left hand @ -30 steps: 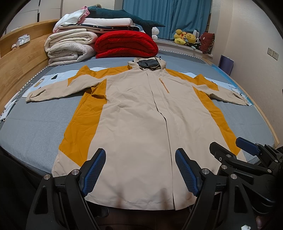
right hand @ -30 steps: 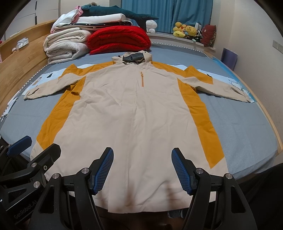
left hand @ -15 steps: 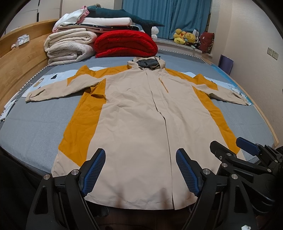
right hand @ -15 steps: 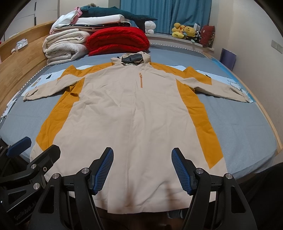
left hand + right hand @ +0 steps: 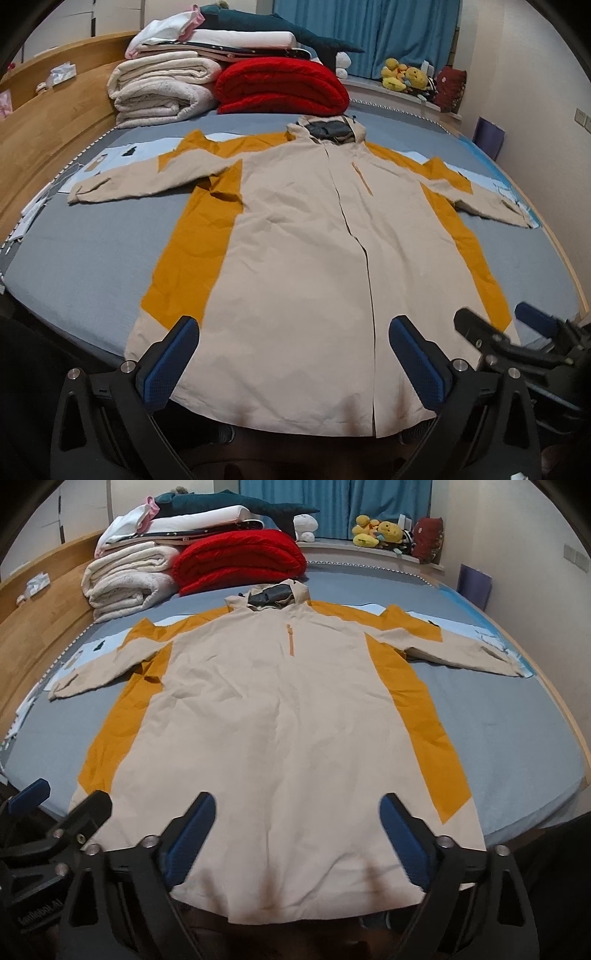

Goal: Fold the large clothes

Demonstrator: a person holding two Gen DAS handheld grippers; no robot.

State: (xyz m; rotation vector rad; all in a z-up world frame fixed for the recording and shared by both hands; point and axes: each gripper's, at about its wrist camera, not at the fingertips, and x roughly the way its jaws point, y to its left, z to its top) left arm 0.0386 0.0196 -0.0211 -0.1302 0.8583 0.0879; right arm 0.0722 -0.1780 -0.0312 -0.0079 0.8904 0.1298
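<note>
A long beige hooded coat (image 5: 295, 266) with mustard-orange side panels lies flat and face up on the grey bed (image 5: 81, 258), sleeves spread to both sides, hood toward the far end. It also shows in the right wrist view (image 5: 280, 731). My left gripper (image 5: 293, 363) is open and empty, held above the coat's hem. My right gripper (image 5: 297, 840) is open and empty above the hem too. The right gripper shows at the lower right of the left wrist view (image 5: 517, 332); the left gripper shows at the lower left of the right wrist view (image 5: 55, 812).
Folded white blankets (image 5: 162, 88) and a red quilt (image 5: 280, 88) are stacked at the head of the bed. A wooden bed frame (image 5: 44, 122) runs along the left. Plush toys (image 5: 402, 75) sit on the sill by blue curtains. A light blue sheet (image 5: 122, 158) lies under the sleeves.
Both grippers have shifted slightly forward and to the left over the hem. Both stay open. The coat has not moved.
</note>
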